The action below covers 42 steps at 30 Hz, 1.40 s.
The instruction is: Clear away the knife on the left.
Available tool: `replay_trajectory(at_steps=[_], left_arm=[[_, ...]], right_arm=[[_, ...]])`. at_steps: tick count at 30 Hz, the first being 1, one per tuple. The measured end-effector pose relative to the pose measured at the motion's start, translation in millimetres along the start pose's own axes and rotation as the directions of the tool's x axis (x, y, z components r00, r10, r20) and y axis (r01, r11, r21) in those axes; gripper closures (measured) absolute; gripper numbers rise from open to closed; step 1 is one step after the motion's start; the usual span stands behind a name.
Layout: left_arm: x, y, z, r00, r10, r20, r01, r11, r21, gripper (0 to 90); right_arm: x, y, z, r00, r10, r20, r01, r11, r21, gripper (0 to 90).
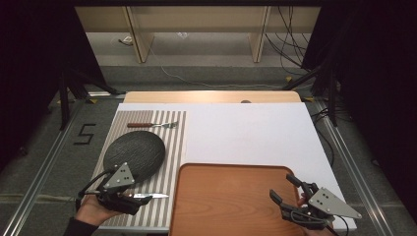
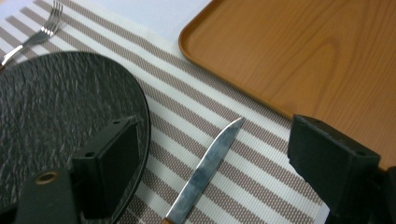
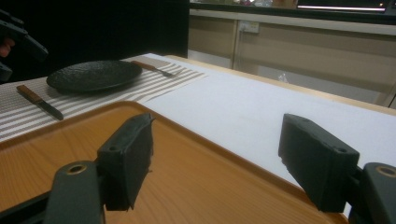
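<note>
A black textured plate point(image 1: 134, 155) sits on a striped placemat point(image 1: 172, 147) at the table's left. Beyond it lies a fork point(image 1: 152, 125) with a wooden handle. A knife point(image 1: 147, 196) lies flat on the placemat in front of the plate, its blade pointing toward the wooden tray point(image 1: 231, 196). My left gripper point(image 1: 129, 200) hovers open over the knife's handle end; the blade point(image 2: 205, 168) lies between the wide-apart jaws, untouched. My right gripper point(image 1: 282, 187) stands open above the tray's right part point(image 3: 187, 177), holding nothing. The right gripper view shows the plate point(image 3: 93, 74), fork point(image 3: 156, 69) and knife point(image 3: 39, 101).
A white board point(image 1: 246, 132) covers the table beyond the tray. The tray's raised rim point(image 2: 224, 79) runs close to the knife tip. Shelving and cables stand behind the table's far edge.
</note>
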State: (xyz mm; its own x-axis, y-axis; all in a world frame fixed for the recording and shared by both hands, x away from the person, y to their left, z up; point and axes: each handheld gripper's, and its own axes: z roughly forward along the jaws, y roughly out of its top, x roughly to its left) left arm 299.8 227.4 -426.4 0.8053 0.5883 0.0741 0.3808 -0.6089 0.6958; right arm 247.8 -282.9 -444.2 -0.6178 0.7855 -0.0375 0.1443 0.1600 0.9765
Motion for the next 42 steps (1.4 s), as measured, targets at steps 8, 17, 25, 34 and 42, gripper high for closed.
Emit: replay_trajectory(at_steps=[8, 17, 25, 34, 42], left_arm=[[6.8, -7.4, 0.1, 0.9998, 0.005, -0.018, -0.004, 0.9957, 0.093, 17.7], [16.7, -16.2, -5.1, 0.9990, -0.036, -0.024, 0.040, 0.9849, 0.168, 19.1], [21.7, -22.7, -0.5, 0.9980, -0.054, -0.033, 0.060, 0.9720, 0.227, 21.8], [27.6, -29.9, 5.5, 0.9954, -0.073, -0.062, 0.088, 0.9500, 0.300, 24.8], [32.0, -34.9, 11.1, 0.9928, -0.084, -0.085, 0.109, 0.9306, 0.349, 31.1]], right_arm=[[-0.3, 0.0, 0.0, 1.0000, 0.000, 0.000, 0.000, 1.000, -0.001, 27.3], [0.1, -0.1, 0.1, 1.0000, -0.001, -0.001, 0.001, 1.000, 0.001, 27.3], [-0.1, -0.2, -0.2, 1.0000, 0.000, 0.003, 0.000, 1.000, -0.001, 27.4], [-0.1, -0.3, 0.1, 1.0000, -0.001, 0.004, 0.001, 1.000, 0.004, 27.4], [-0.1, -0.3, 0.2, 1.0000, -0.001, 0.003, 0.001, 1.000, 0.003, 27.4]])
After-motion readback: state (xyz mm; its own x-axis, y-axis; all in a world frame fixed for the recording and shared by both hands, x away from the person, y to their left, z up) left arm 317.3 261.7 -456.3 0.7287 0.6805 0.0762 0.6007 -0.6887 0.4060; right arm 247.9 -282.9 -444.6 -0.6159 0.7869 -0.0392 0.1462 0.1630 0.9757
